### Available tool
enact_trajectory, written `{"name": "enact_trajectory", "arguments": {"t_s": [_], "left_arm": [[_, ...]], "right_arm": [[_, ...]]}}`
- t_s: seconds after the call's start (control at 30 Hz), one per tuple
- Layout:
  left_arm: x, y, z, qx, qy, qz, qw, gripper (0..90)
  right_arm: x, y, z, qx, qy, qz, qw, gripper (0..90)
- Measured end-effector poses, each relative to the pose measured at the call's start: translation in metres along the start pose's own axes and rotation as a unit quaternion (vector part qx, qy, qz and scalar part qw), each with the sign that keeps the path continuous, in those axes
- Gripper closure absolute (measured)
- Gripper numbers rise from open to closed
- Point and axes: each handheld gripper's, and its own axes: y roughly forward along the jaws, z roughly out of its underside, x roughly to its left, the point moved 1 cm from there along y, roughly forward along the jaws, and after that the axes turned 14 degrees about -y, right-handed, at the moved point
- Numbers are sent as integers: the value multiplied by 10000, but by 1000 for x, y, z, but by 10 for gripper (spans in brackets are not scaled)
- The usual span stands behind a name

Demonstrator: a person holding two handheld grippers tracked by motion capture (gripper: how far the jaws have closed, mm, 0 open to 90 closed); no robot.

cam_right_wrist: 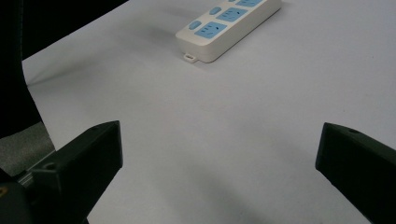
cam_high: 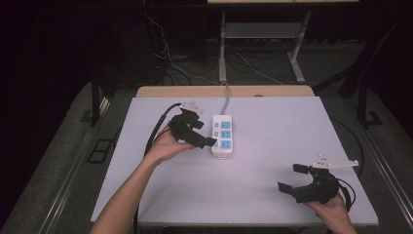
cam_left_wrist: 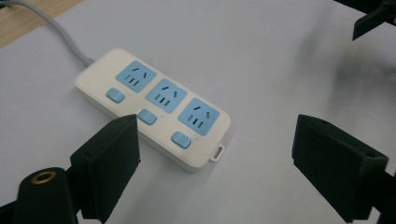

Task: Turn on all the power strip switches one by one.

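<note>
Work barely begun: right gripper [cam_high: 294, 180] rests near the table's [cam_high: 272, 204] near right corner, jaws wide and empty, while farther off, left of centre, left gripper [cam_high: 208, 138], jaws open, nears the untouched power strip [cam_high: 222, 134].

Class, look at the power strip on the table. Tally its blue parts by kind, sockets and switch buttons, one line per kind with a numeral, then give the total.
On the power strip:
Blue sockets: 3
Blue switch buttons: 3
Total blue parts: 6
</note>
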Motion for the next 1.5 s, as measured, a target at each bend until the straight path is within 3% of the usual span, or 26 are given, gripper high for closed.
{"name": "enact_trajectory", "arguments": {"t_s": [0.1,0.17,0.43,0.83,1.03,1.5], "left_arm": [[2,1,-2,-8,-10,-52,10000,162],[4,2,-3,-32,4,-73,10000,255],[12,8,-4,-46,-43,-156,9999,487],[24,22,-3,136,-193,105,9997,736],[25,30,-3,189,-139,54,9997,876],[26,51,-2,274,-131,18,9995,893]], "right_arm": [[0,0,0,-2,4,3,10000,5],[0,0,0,16,-12,12,10000,5],[0,2,0,64,-41,27,10000,5],[-1,1,1,62,-15,18,10000,5],[-1,1,1,67,-11,17,10000,5],[-2,2,1,84,-32,0,10000,5]]}}
